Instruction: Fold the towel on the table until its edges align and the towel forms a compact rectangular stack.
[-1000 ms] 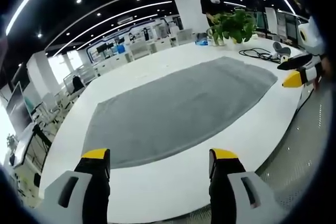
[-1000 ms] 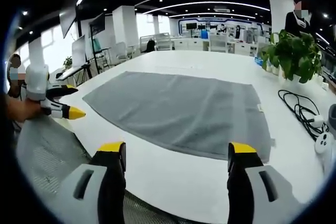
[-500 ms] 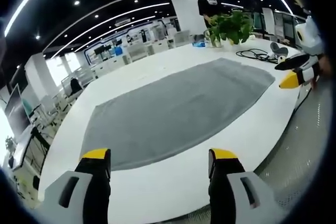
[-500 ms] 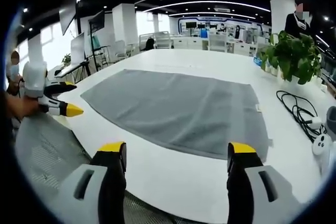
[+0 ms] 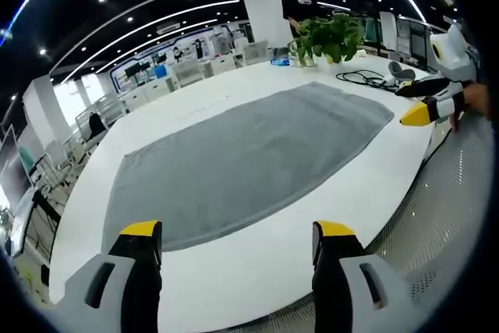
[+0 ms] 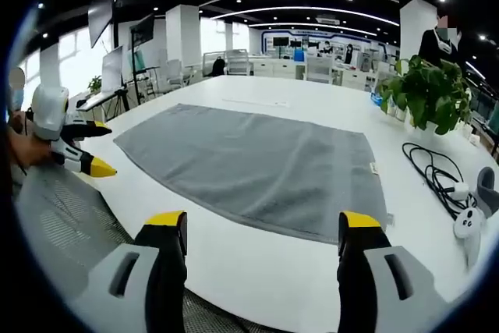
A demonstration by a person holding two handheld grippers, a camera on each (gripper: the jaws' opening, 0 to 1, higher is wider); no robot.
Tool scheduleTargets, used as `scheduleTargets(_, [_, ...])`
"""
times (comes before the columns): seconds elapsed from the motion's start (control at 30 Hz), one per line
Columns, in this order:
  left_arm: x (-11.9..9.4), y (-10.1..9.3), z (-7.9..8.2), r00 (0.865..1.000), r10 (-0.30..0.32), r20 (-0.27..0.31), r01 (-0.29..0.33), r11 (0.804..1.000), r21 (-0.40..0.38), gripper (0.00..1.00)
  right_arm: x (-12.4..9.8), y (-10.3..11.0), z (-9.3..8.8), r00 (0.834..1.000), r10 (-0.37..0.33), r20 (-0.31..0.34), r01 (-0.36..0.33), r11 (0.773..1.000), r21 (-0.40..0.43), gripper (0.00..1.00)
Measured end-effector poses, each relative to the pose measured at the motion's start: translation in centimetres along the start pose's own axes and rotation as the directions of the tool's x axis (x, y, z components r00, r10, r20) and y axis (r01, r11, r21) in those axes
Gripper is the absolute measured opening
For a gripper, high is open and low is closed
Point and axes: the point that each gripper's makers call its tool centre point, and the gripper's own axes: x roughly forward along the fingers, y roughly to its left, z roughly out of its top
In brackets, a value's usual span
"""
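Observation:
A grey towel [image 5: 242, 157] lies spread flat on the white table [image 5: 257, 263]; the right gripper view has the same towel [image 6: 249, 165] from the other end. My left gripper [image 5: 236, 232] hangs open above the table's near edge, short of the towel's hem. My right gripper [image 6: 263, 221] is open too, just before the towel's near edge. Each gripper appears in the other's view: the right one [image 5: 425, 103] at the right, the left one [image 6: 86, 150] at the left, both with jaws apart and held by a hand.
A potted plant [image 6: 429, 95] stands at the table's far corner. A black cable [image 6: 433, 169] and a white controller [image 6: 468, 228] lie right of the towel. A person [image 5: 296, 5] stands behind the plant. Office desks and chairs fill the background.
Both cameras have shifted slightly; the towel sits a little lower and nearer in the left gripper view. The towel itself has not moved, and both grippers stay open.

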Motion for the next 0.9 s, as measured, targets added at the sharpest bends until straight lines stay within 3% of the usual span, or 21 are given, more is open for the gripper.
scheduleTargets(0.3, [0.7, -1.3, 1.5, 0.992, -0.128, -0.008, 0.128, 0.991, -0.034, 0.82, -0.6, -1.3, 0.8, 0.999, -0.033, 0.019, 0.033, 0.998, 0.047, 0.86])
scheduleTargets(0.43, [1.1, -2.4, 3.2, 0.982, -0.186, 0.02, 0.186, 0.982, -0.035, 0.82, -1.4, -2.5, 2.2, 0.998, -0.052, 0.034, 0.05, 0.998, 0.044, 0.85])
scheduleTargets(0.47, [1.1, -2.8, 3.7, 0.979, -0.202, 0.027, 0.202, 0.979, -0.03, 0.82, -1.5, -2.8, 2.6, 0.998, -0.051, 0.036, 0.05, 0.998, 0.037, 0.85])
scheduleTargets(0.57, [1.2, -4.6, 5.4, 0.952, -0.304, 0.033, 0.305, 0.952, -0.037, 0.81, -2.0, -4.0, 3.4, 1.0, -0.026, 0.006, 0.026, 1.0, 0.012, 0.82])
scheduleTargets(0.73, [1.5, -4.6, 7.4, 0.941, -0.337, 0.028, 0.337, 0.941, -0.018, 0.82, -2.6, -6.5, 4.5, 1.0, -0.01, -0.006, 0.01, 1.0, 0.004, 0.81])
scheduleTargets(0.9, [1.5, -5.1, 8.9, 0.941, -0.335, 0.042, 0.335, 0.942, -0.002, 0.82, -2.6, -8.4, 6.1, 1.0, 0.008, 0.016, -0.008, 1.0, 0.008, 0.81])
